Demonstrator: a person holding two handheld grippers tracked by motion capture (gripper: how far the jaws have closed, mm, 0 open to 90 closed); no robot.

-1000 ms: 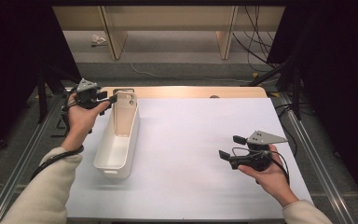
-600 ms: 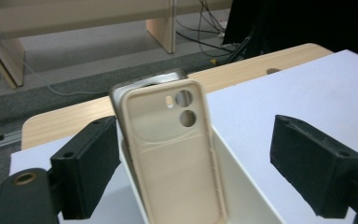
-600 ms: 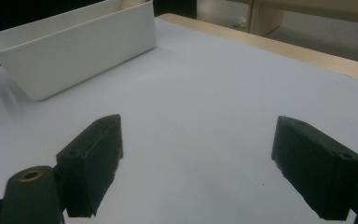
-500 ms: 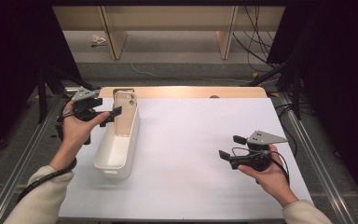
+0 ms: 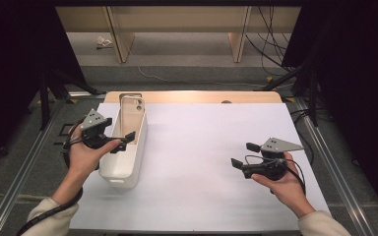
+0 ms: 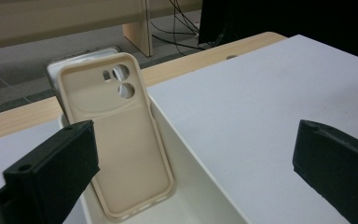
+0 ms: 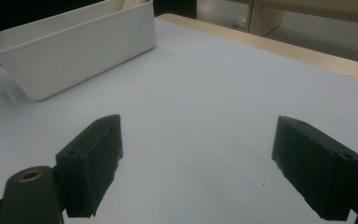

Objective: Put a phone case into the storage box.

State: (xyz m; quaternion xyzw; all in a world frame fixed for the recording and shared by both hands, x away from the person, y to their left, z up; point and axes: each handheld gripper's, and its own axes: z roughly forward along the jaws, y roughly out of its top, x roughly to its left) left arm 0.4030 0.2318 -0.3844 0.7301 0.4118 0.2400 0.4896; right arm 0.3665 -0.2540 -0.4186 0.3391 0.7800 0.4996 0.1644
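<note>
We've got the phone case point(image 6: 116, 140) propped upright against the far end of the white bin point(image 5: 123, 147), near the tabletop's point(image 5: 216, 147) left edge. Our left gripper point(image 5: 115, 138) has just been opening its jaws, nothing between them, so the case leans on its own. Right gripper point(image 5: 243, 155) idles, jaws spread and empty.

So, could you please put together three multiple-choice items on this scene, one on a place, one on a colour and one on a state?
1. Where does the phone case stand?
A. Flat on the white table sheet
B. Leaning at the far end inside the white bin
C. Between the right tongs

2. What colour is the phone case?
A. Beige
B. Blue
C. Black

3. How do the left tongs stand?
A. Shut on the case
B. Shut on the bin's rim
C. Open, nothing pressed between the jaws

Answers: 1 B, the left gripper view shows it upright against the bin's end wall. 2 A, its pale tan back faces that camera. 3 C, the jaws have just been opening and stand wide apart, clear of the case.
</note>
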